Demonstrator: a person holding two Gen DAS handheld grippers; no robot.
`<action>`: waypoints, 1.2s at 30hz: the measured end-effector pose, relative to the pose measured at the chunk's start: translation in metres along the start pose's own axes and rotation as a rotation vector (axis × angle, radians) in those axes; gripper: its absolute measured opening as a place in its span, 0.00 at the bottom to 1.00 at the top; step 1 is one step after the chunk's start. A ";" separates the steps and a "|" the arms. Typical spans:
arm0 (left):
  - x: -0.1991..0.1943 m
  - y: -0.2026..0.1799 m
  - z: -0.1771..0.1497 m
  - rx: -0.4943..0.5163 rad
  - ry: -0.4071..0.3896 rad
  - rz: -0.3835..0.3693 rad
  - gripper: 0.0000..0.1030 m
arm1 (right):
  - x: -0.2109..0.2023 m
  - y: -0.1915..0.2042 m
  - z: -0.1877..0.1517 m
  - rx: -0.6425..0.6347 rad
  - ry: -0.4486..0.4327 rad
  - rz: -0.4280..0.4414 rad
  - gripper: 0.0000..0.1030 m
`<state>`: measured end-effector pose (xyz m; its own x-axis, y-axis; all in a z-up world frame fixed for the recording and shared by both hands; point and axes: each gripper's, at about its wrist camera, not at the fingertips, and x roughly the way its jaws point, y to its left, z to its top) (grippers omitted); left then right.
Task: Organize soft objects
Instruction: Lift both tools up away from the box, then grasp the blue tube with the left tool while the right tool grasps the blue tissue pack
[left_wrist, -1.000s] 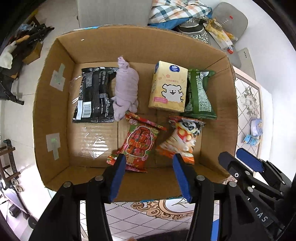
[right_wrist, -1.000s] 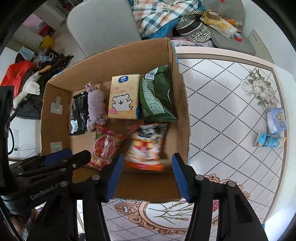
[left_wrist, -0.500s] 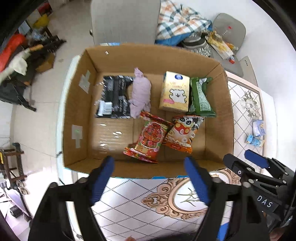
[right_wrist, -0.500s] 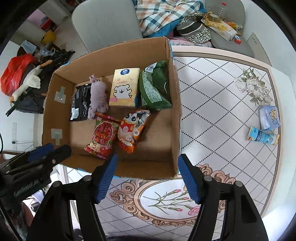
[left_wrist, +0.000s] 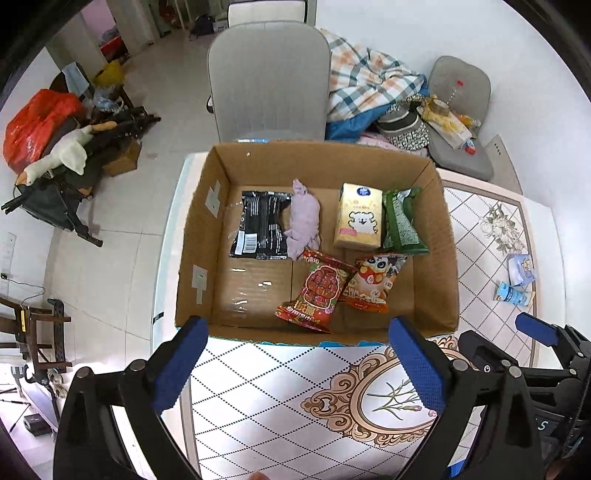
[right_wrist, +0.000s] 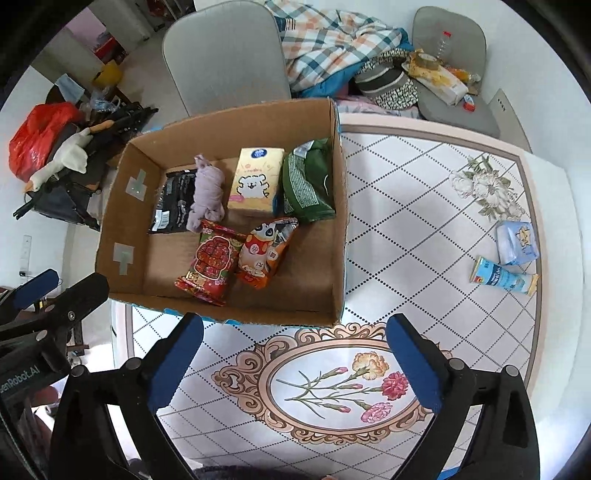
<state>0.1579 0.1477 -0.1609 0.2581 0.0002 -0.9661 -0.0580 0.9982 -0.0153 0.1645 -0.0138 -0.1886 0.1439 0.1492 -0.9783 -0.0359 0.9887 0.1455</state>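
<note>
The left gripper (left_wrist: 295, 363) and right gripper (right_wrist: 295, 360) are seen opening, with nothing between the jaws. At twelve o'clock of both, six soft packs are kept in the cardboard box (left_wrist: 439, 236).

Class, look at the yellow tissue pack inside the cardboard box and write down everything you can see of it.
The yellow tissue pack is a soft rectangular block with a white cartoon bear, a pink label and a round blue logo. It lies flat in the cardboard box near the far wall, between the rolled purple cloth and the green pouch, which touches its side.
</note>
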 end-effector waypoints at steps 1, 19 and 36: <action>-0.005 -0.001 -0.001 0.001 -0.010 0.005 0.98 | -0.005 -0.001 -0.002 0.001 -0.005 0.009 0.98; -0.004 -0.273 -0.022 0.679 -0.123 0.015 0.98 | -0.044 -0.218 -0.077 0.398 -0.050 0.023 0.98; 0.210 -0.532 -0.075 1.171 0.139 0.088 0.73 | 0.073 -0.462 -0.184 0.752 0.090 0.001 0.98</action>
<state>0.1708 -0.3879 -0.3745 0.1861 0.1377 -0.9728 0.8675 0.4419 0.2285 0.0092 -0.4623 -0.3546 0.0624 0.1805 -0.9816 0.6530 0.7364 0.1769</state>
